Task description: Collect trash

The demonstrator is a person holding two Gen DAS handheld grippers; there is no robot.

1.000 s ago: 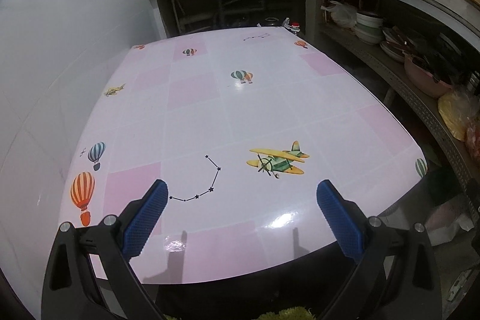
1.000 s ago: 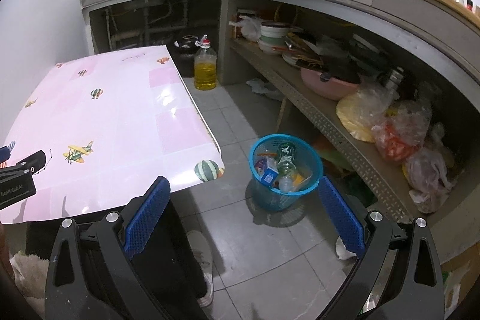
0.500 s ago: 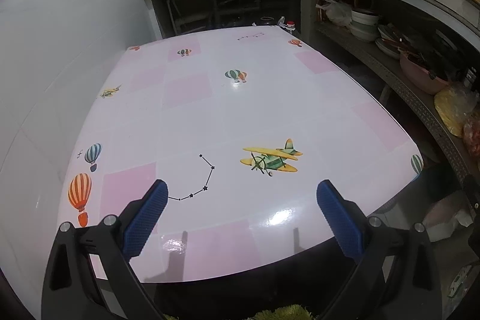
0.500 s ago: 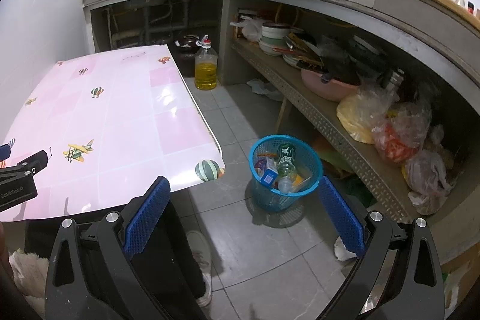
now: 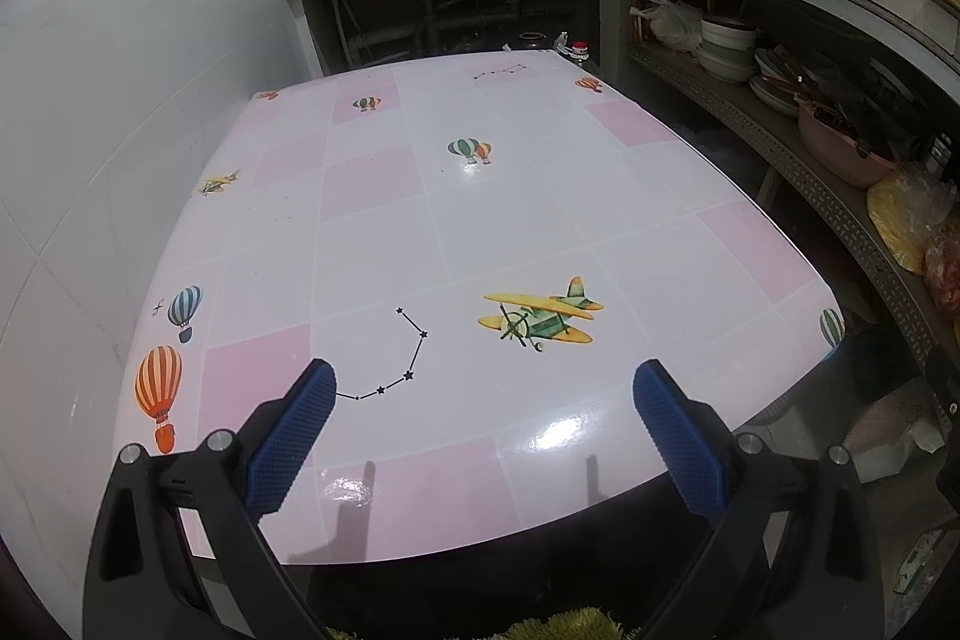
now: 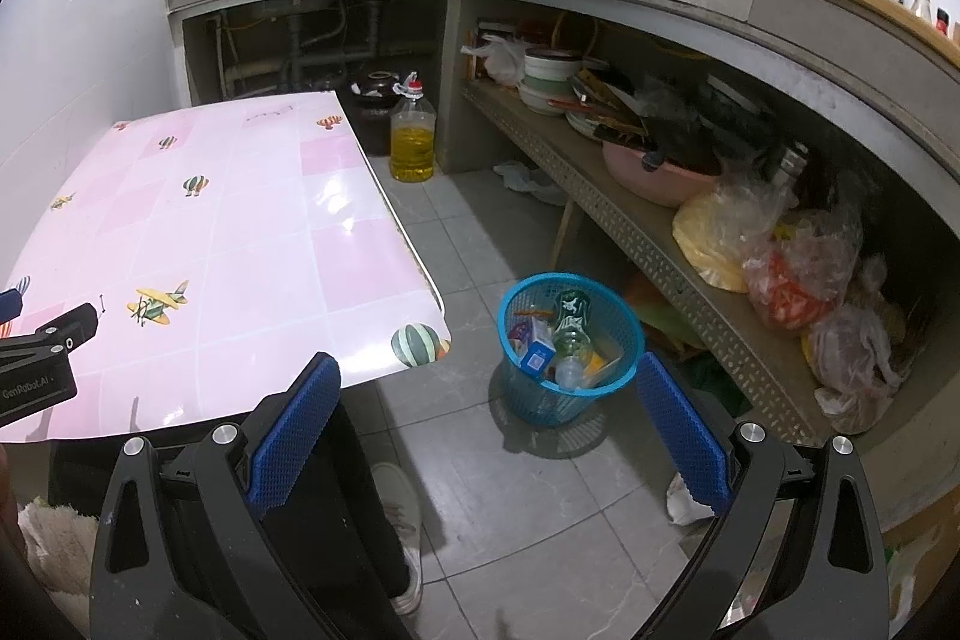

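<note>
On the floor just right of the table, below its near right corner, a blue mesh wastebasket (image 6: 567,349) stands holding the collected trash: a green-labelled clear plastic bottle (image 6: 570,322), a small blue-and-white carton (image 6: 536,349) and other scraps too jumbled to name. The table (image 5: 384,232), covered in a pink-and-white cloth printed with balloons and a yellow aeroplane, shows nothing lying on it in either view. The left gripper (image 5: 483,397) hovers over the table's near edge with its blue-padded jaws spread wide and nothing between them. The right gripper (image 6: 489,391) hangs above the tiled floor near the basket, likewise wide apart and empty. Judging from the bare tabletop and the filled basket, the collecting looks essentially done. A crumpled white scrap (image 6: 684,499) on the floor by the right finger may be left to pick up.
</note>
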